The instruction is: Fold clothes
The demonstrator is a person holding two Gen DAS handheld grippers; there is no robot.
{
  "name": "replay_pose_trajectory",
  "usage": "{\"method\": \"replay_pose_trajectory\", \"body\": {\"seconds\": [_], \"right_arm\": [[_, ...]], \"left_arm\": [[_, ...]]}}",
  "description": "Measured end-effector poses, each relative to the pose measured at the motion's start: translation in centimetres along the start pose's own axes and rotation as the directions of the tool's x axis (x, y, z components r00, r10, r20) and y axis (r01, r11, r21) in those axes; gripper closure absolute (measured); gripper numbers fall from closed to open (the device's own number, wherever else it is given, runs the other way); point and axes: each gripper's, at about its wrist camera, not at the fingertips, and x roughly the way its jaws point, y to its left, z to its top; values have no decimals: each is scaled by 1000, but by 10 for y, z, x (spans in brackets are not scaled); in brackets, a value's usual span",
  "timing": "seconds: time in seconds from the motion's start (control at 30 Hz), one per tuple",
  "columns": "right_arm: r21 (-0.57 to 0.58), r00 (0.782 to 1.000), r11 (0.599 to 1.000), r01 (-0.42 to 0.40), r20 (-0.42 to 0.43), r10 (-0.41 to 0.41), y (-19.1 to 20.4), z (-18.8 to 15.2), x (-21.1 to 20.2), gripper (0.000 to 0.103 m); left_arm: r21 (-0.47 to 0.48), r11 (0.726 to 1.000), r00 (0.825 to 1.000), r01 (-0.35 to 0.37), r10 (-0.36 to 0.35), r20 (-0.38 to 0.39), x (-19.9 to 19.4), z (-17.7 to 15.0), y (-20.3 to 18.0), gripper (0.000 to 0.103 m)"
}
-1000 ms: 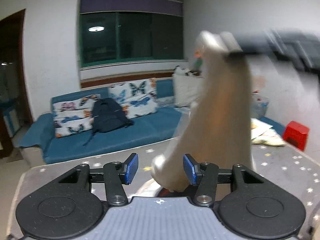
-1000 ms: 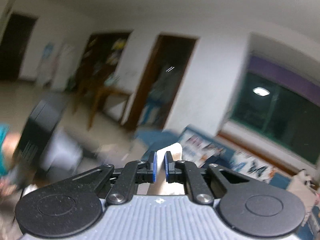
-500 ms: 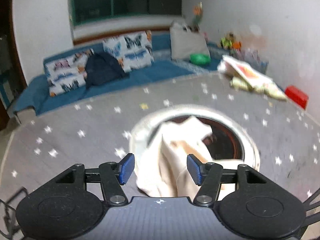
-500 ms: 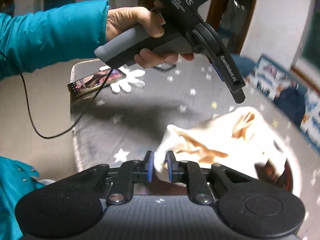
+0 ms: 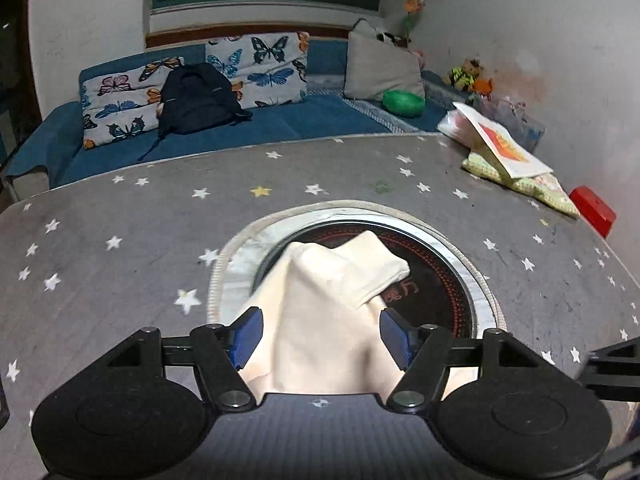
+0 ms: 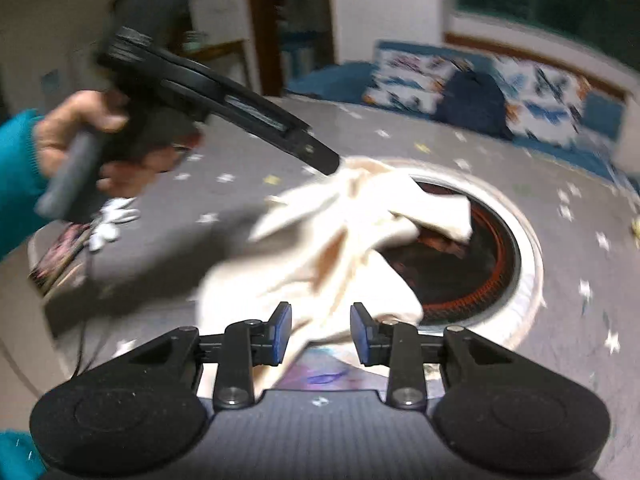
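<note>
A cream garment (image 5: 328, 312) lies crumpled on the grey star-patterned table (image 5: 120, 232), partly over the round black hotplate (image 5: 436, 280) in its middle. My left gripper (image 5: 320, 336) is open, its blue pads either side of the cloth. In the right wrist view the same garment (image 6: 340, 240) lies in a heap, and my right gripper (image 6: 320, 332) is open just above its near edge. The left gripper's black body (image 6: 224, 104) shows there, held by a hand in a teal sleeve, its tip at the cloth's far edge.
A blue sofa (image 5: 280, 120) with butterfly cushions and a dark backpack (image 5: 196, 96) stands behind the table. Folded cloth and a card (image 5: 508, 160) lie at the table's far right, beside a red box (image 5: 592, 210). A phone (image 6: 56, 256) lies at the left edge.
The garment, held up in the air a second ago, has come down onto the table. My right gripper has opened and let go of it. My left gripper's jaws have opened wider.
</note>
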Motion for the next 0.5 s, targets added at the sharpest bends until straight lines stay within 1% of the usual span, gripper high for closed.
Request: {"method": "replay_pose_trajectory", "body": {"seconds": [0.07,0.17,0.2,0.23,0.27,0.33,0.37,0.4,0.43,0.47,0.5], "right_arm": [[35,1000,999,7,4,-7,-9,-2,9,71],[71,1000,997,-3,7,2,-15,0,22,71],[78,1000,997,-3,7,2,-17,0,27,71],[87,1000,996,-3,6,3,-18,0,33,71],[101,1000,995,-10,3,10,-18,1,40,71],[126,1000,992,-26,0,27,-18,1,49,72],[136,999,990,-42,-3,43,-17,1,55,77],[139,999,989,-53,-3,54,-16,0,57,89],[142,998,988,-65,-1,66,-15,0,58,95],[144,997,987,-74,3,74,-14,0,58,100],[142,997,987,-71,16,69,-13,0,54,100]], "left_arm": [[8,1000,999,-19,19,-31,13,4,-10,35],[20,998,995,-56,57,-81,33,6,-21,36],[27,997,993,-69,71,-92,38,4,-23,38],[36,996,991,-81,84,-101,42,2,-25,47],[37,996,990,-83,87,-110,43,0,-23,52],[32,996,990,-79,82,-118,41,-6,-17,69],[25,997,990,-74,77,-116,37,-9,-12,73],[18,997,991,-69,71,-115,33,-12,-7,78],[11,998,991,-65,65,-113,29,-15,-2,81],[5,998,992,-67,67,-109,23,-18,2,83],[-1,997,992,-71,71,-104,17,-22,7,86]]}}
